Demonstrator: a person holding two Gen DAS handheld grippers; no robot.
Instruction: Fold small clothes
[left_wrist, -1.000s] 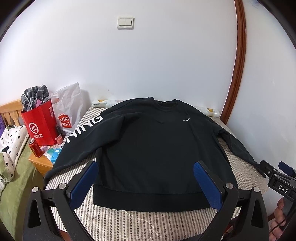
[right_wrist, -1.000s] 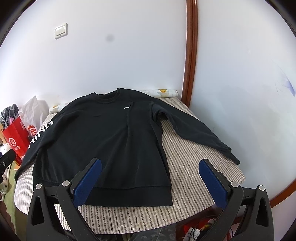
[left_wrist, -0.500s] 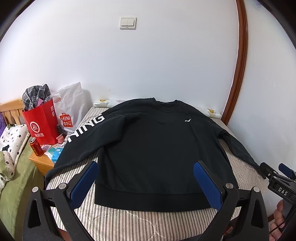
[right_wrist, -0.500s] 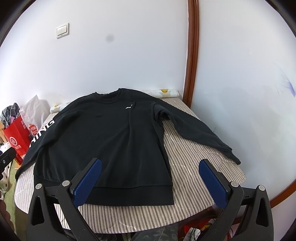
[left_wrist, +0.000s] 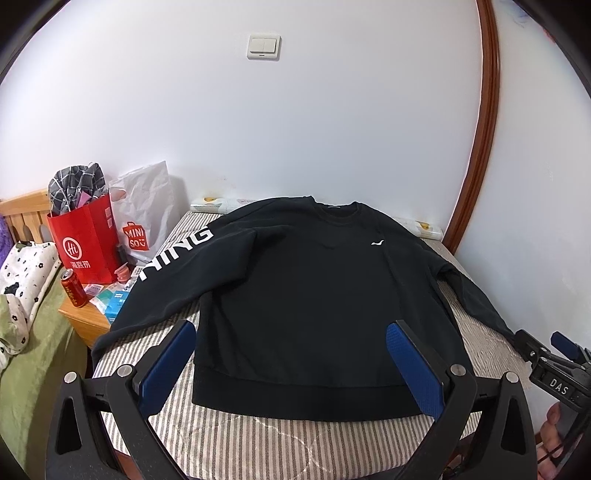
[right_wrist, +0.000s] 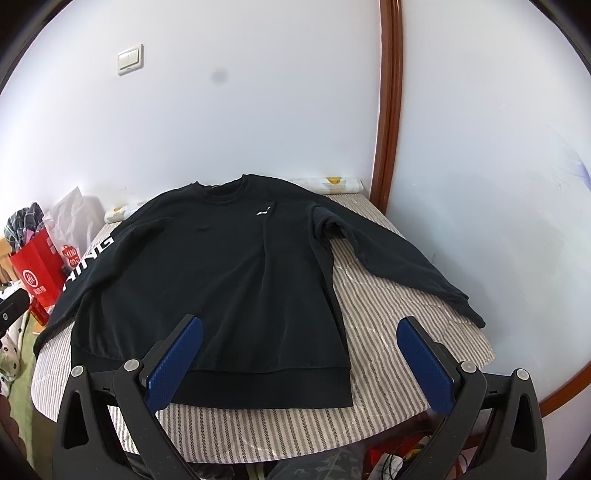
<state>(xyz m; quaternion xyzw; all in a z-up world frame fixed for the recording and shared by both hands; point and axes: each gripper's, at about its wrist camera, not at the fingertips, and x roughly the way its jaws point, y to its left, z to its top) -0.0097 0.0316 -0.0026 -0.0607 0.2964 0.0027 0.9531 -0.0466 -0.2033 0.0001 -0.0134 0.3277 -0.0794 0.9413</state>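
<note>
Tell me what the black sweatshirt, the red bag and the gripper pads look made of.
Black sweatshirt: soft matte knit, likely cotton fleece; ribbed hem, limp creases.
Red bag: probably coated paper; stiff flat sides, slight sheen.
Left gripper pads: blue, finely textured, seemingly rubber or plastic, on black plastic arms.
</note>
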